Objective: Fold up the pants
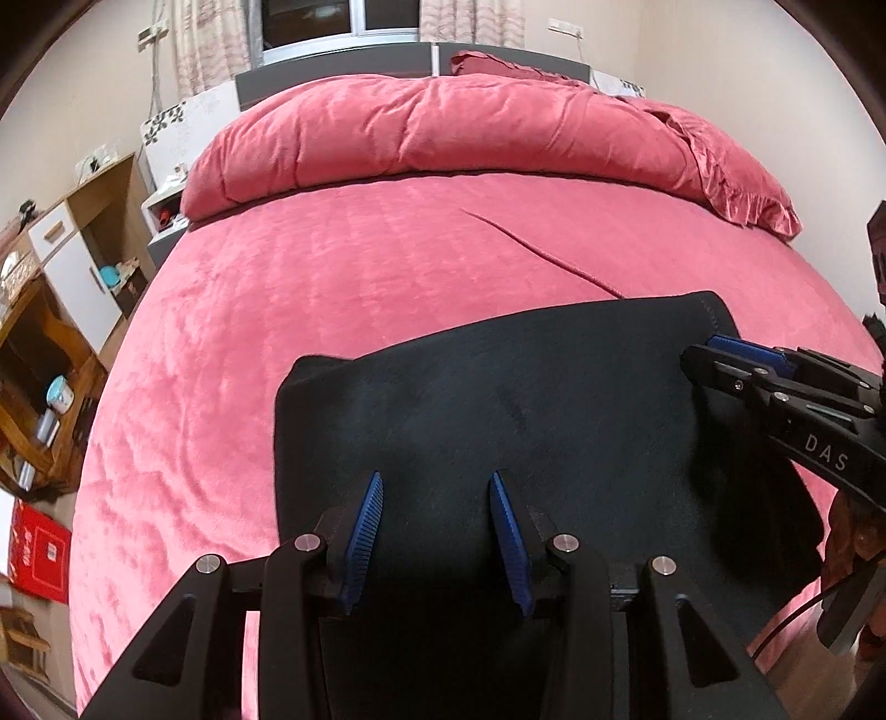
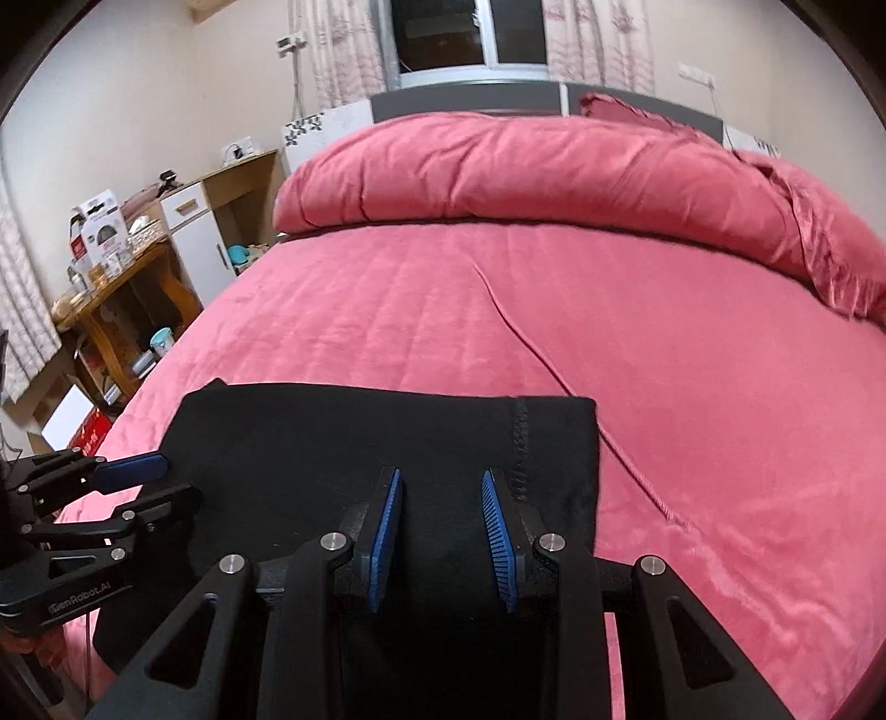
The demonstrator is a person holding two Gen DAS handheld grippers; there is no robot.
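My two grippers, left [image 1: 437, 487] and right [image 2: 440, 482], hover parted, gripping nothing, over one folded black pants [image 1: 498, 399] at the bed's [image 1: 332, 288] near edge.

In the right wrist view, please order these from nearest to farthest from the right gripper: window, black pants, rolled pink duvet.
1. black pants, directly under the right gripper.
2. rolled pink duvet, across the bed's far end.
3. window, on the wall behind the bed.
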